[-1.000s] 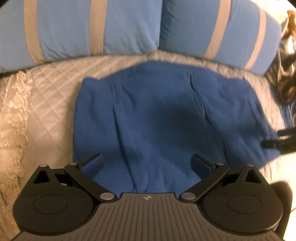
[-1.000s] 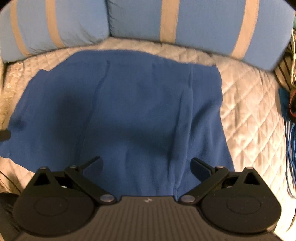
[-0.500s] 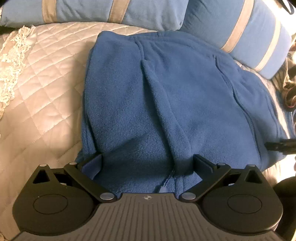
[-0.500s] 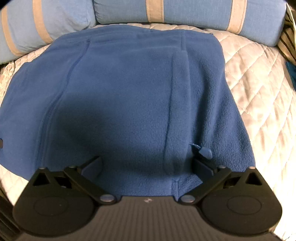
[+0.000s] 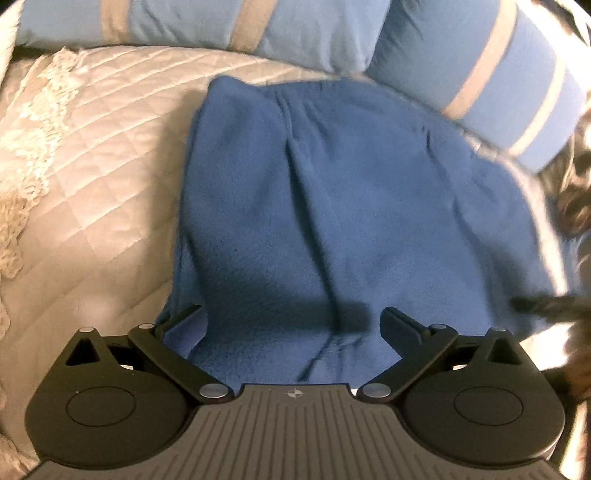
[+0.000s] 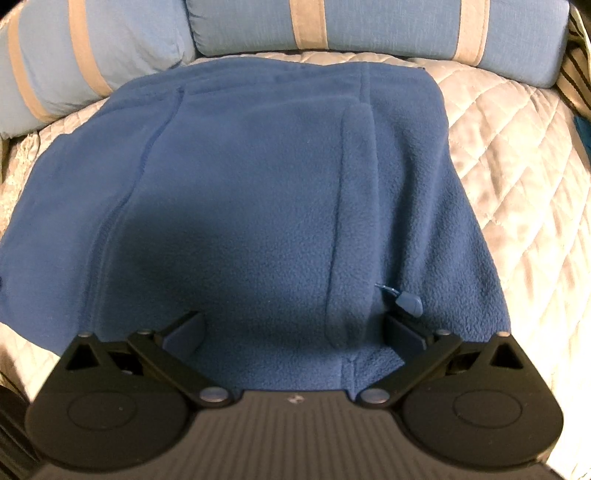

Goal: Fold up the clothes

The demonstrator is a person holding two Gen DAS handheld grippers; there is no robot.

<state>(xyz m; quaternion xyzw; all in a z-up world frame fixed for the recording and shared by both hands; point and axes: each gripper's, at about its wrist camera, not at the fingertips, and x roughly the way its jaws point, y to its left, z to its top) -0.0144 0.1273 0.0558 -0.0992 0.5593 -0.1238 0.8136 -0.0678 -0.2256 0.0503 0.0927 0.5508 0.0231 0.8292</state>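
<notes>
My left tool (image 5: 293,325) and right tool (image 6: 293,328) both hang with jaws spread wide, gripping nothing, over the near hem of the blue fleece (image 6: 258,192). I'd pinch both near corners evenly (avoiding the zip pull (image 6: 408,304)). It lies flat on the quilted bed (image 5: 92,206), long axis running away toward the striped pillows (image 6: 369,26).

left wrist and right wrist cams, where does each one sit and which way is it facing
Left wrist: on the left gripper, over the blue fleece garment's near left edge, facing the striped pillows; open fingers show, plus a dark blurred shape at right.
Right wrist: on the right gripper, over the near right part of the garment, facing the same way; open fingers show, a zipper pull beside one.
Shared: garment, quilted cover, pillows.
</notes>
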